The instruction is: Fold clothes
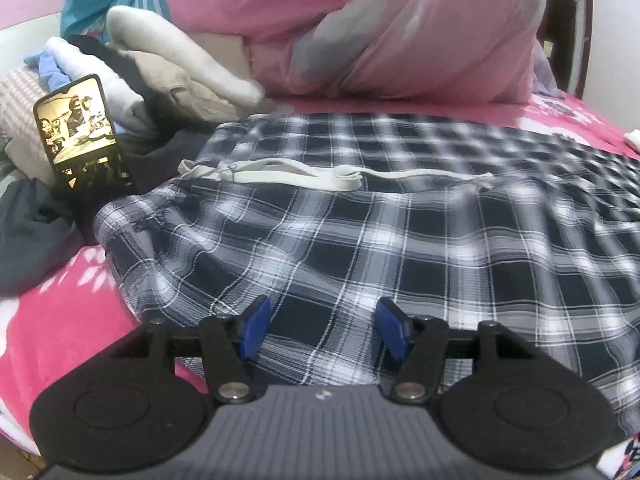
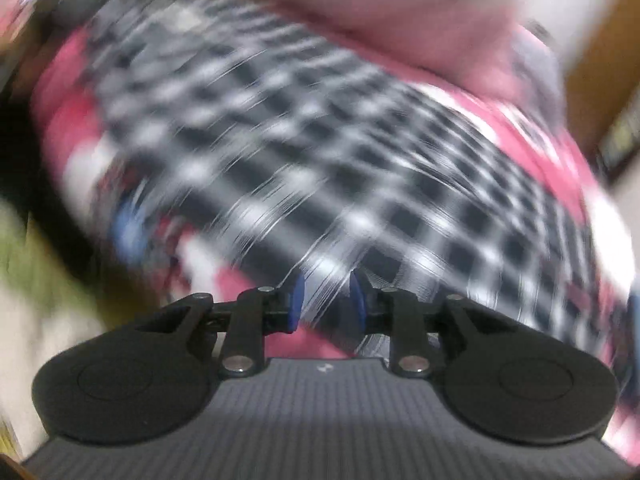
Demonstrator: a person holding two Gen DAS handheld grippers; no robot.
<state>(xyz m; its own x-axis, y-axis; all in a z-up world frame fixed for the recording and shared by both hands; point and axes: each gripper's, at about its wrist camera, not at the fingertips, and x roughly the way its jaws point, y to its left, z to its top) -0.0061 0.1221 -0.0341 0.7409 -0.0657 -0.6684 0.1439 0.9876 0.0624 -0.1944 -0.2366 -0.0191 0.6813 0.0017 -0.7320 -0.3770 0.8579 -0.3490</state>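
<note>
- Now, far left: a phone [image 1: 82,130] leans on a pile of clothes [image 1: 168,76], some looking folded.
- Left tool [image 1: 320,326] gapes wide, gripping nothing, over plaid trousers [image 1: 360,220] spread on the bed [image 1: 60,312], drawstring [image 1: 280,174] showing.
- Right tool [image 2: 326,300], blurred: narrow gap, plaid edge between; grip unclear.
- Trousers lie long; folds remain, I'd judge.

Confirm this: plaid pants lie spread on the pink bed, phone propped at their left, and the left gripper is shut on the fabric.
Not quite. In the left wrist view the left gripper is open above the plaid pants, gripping nothing. The phone and pink bed are as stated.
</note>
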